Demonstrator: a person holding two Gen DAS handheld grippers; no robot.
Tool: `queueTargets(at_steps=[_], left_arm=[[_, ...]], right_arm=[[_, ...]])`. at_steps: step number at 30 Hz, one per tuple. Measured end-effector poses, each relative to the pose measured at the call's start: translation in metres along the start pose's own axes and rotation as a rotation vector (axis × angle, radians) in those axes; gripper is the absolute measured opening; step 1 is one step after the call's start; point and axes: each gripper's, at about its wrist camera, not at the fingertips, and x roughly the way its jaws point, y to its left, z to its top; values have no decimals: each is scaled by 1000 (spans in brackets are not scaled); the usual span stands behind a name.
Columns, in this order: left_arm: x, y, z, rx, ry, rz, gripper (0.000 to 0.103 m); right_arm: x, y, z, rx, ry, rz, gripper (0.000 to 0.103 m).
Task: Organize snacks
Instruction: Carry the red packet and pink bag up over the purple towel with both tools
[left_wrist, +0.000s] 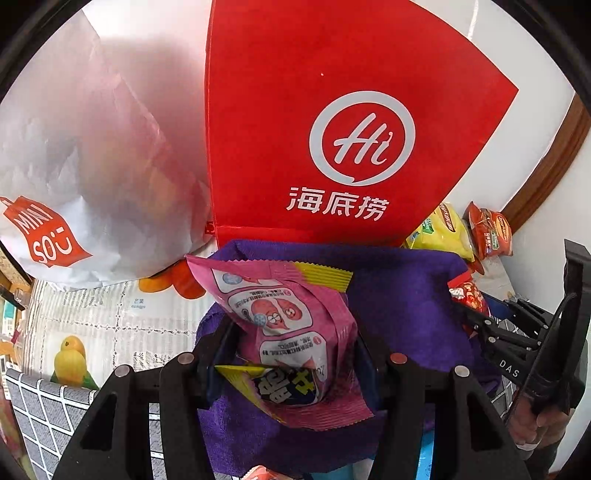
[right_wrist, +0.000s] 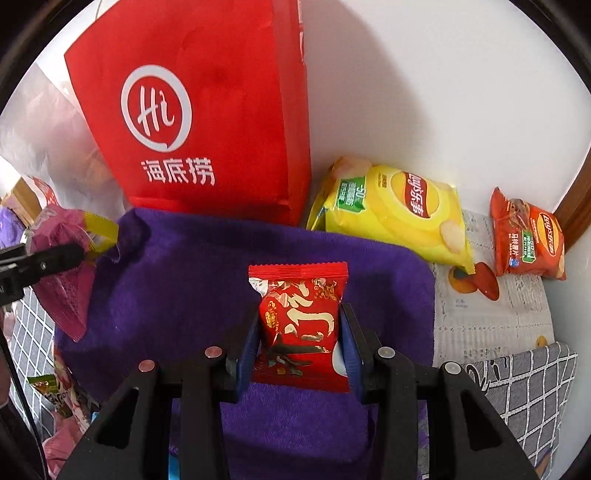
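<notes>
I see: left gripper (left_wrist: 291, 354) clamps pink packet (left_wrist: 291, 321) | right gripper (right_wrist: 301, 343) clamps red packet (right_wrist: 301, 314) | red bag (right_wrist: 207, 110) at 12 o'clock, contents hidden

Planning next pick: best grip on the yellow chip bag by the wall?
Take the yellow chip bag by its flat crimped end seam, the one near the red chip bag. Come from the open right side: the red tote crowds its left. The body looks puffed with air, so it would likely slip or crush.
</notes>
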Motion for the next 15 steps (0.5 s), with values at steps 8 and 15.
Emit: queueTargets(at_steps=[8, 15], left_arm=[[0, 0, 1, -1, 7, -2, 54], [4, -3, 0, 9, 18, 0, 55]], right_arm=[[10, 1, -1, 2, 38, -3, 41], [16, 1, -2, 1, 63, -18, 42]])
